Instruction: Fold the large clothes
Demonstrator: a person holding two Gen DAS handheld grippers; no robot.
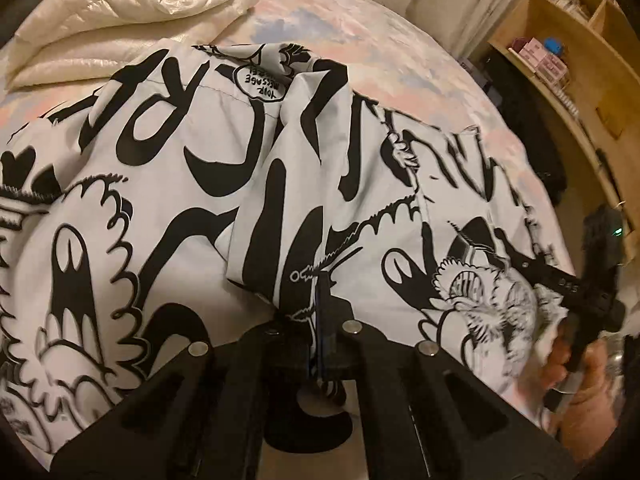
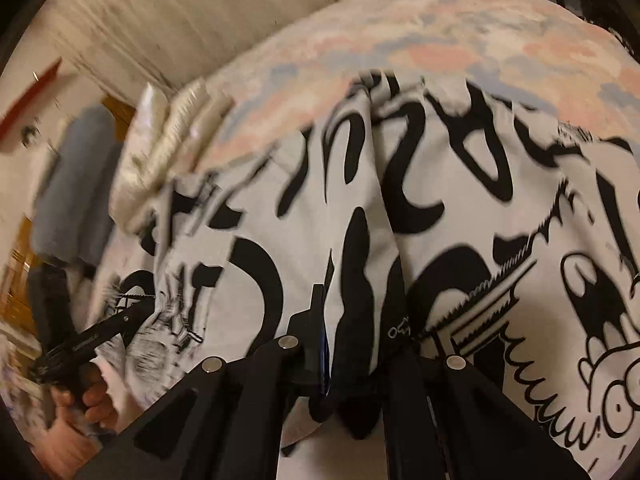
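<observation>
- Left wrist view: left tool (image 1: 320, 280) points down at a white garment (image 1: 192, 184) with black cartoon print, spread over a bed (image 1: 340, 28) with a pastel pink-blue sheet.
- Left tool fingers are pressed together on a raised fold of the garment; cloth is pinched between them, no gap visible.
- Garment extends ahead of the left tool and out to both sides; a crease ridge runs away from the fingertips toward the far edge of the bed.
- Cream quilted duvet (image 1: 132, 12) lies folded far ahead-left of the left tool, beyond the garment, touching its far edge.
- Wooden shelf unit (image 1: 568, 40) stands to the far right, off the bed.
- Right tool (image 1: 560, 280) shows at the right of this view, blurred, in a hand (image 1: 580, 380), at the garment's right edge.
- Right wrist view: right tool (image 2: 326, 320) also points down at the same garment (image 2: 460, 208), fingers closed on a dark bunched fold of the cloth.
- Garment fills the space ahead and right of the right tool; bed sheet (image 2: 440, 40) is visible past it.
- Left tool (image 2: 136, 312) sits to the left here, held by a hand (image 2: 80, 408), its tip buried in the cloth edge; blurred.
- Duvet (image 2: 172, 132) is ahead-left, blurred.
</observation>
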